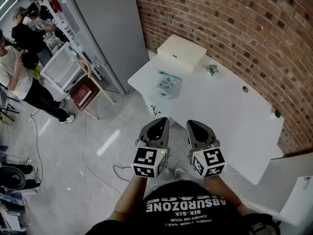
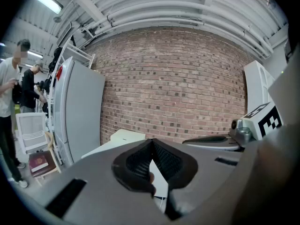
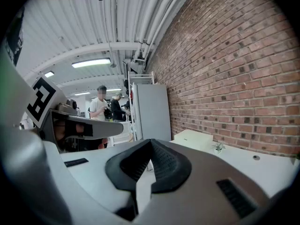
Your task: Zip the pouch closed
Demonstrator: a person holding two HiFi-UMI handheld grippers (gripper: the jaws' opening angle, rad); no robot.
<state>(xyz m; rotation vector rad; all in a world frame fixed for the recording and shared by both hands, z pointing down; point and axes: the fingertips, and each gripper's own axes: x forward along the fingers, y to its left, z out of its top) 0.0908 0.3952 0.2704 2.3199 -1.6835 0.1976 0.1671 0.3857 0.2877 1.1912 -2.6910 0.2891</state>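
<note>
- Brick wall (image 1: pixel 220 18) and a white table (image 1: pixel 230 106) stand ahead of both grippers, which are held over a pale grey floor (image 1: pixel 98 146) short of the table's near edge.
- The left gripper (image 1: pixel 163 121) is held close to the person's body and points forward, slightly down. Its jaws are pressed together at the tips with nothing between them.
- The right gripper (image 1: pixel 192 124) sits just beside it on the right, pointing the same way. Its jaws are also closed tip to tip and empty.
- The pouch (image 1: pixel 168 84), clear with green print, lies flat on the table ahead of the left gripper, well apart from both grippers.
- Beyond the pouch, nearer the wall, sits a white box (image 1: pixel 182 53), with a small green plant (image 1: pixel 212 70) to its right.
- Off to the left of the left gripper are a tall grey cabinet (image 1: pixel 105 28), a chair with a red book (image 1: pixel 83 93) on its seat, and people standing further off.
</note>
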